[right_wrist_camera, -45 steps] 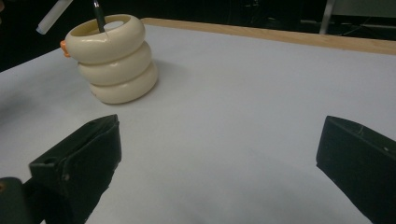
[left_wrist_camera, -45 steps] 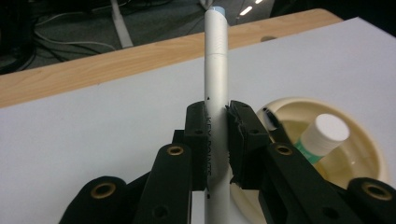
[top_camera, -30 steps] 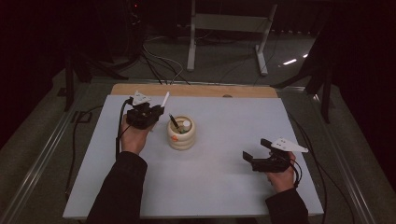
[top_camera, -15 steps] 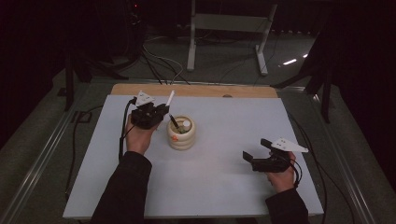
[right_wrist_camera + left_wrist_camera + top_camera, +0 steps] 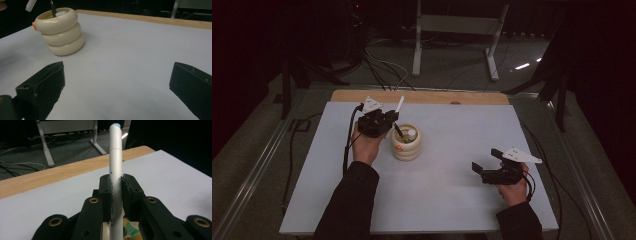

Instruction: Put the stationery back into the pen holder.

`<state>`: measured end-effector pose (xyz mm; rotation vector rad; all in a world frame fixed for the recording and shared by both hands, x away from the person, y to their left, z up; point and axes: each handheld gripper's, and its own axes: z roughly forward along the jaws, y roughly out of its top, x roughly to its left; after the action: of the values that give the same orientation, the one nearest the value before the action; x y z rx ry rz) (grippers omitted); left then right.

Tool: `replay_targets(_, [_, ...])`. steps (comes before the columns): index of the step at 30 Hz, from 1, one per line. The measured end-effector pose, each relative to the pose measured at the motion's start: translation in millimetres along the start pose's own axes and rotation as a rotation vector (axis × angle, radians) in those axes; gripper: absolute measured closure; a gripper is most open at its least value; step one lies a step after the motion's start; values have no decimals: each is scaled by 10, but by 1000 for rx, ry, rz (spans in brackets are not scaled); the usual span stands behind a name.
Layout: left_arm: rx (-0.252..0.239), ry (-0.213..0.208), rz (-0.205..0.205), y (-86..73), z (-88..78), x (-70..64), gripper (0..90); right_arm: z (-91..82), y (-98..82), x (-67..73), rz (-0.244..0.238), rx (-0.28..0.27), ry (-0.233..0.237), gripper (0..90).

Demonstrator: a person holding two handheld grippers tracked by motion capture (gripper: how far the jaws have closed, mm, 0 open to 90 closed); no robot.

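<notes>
A cream ringed pen holder [image 5: 406, 144] [image 5: 60, 31] stands left of the table's middle, with a dark pen and a white cap showing in its mouth. My left gripper [image 5: 387, 120] [image 5: 115, 187] hovers just left of and above the holder, shut on a white marker [image 5: 399, 104] [image 5: 115, 165] that points up and away. The marker's lower end hangs over the holder's rim. My right gripper [image 5: 486, 161] [image 5: 117, 82] rests open near the table's right front, facing the holder with nothing between its jaws.
The white table [image 5: 472, 130] has a wooden strip [image 5: 472, 98] along its far edge. Metal stand legs [image 5: 417, 45] and cables lie on the dark floor beyond. A cable [image 5: 347, 145] trails from the left gripper down the table's left side.
The left hand has drifted slightly right and nearer the holder with the marker still in it. The right hand has stayed put.
</notes>
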<state>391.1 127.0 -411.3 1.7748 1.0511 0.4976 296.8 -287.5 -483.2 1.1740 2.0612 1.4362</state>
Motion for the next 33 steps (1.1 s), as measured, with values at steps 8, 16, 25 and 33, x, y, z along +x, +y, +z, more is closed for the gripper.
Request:
replay_targets(8, [-4, -16, -4, 3, 52, -26, 793, 0, 0, 0, 0, 0, 1, 4])
replay_targets(16, [-9, -22, -5, 4, 94, -42, 794, -2, 0, 0, 1, -1, 1, 4])
replay_targets(25, [-22, -33, -6, -4, 143, -83, 793, -1, 1, 0, 0, -1, 2, 4])
replay_targets(33, [-28, -38, -7, -17, 176, -105, 793, -2, 1, -1, 0, -1, 2, 4])
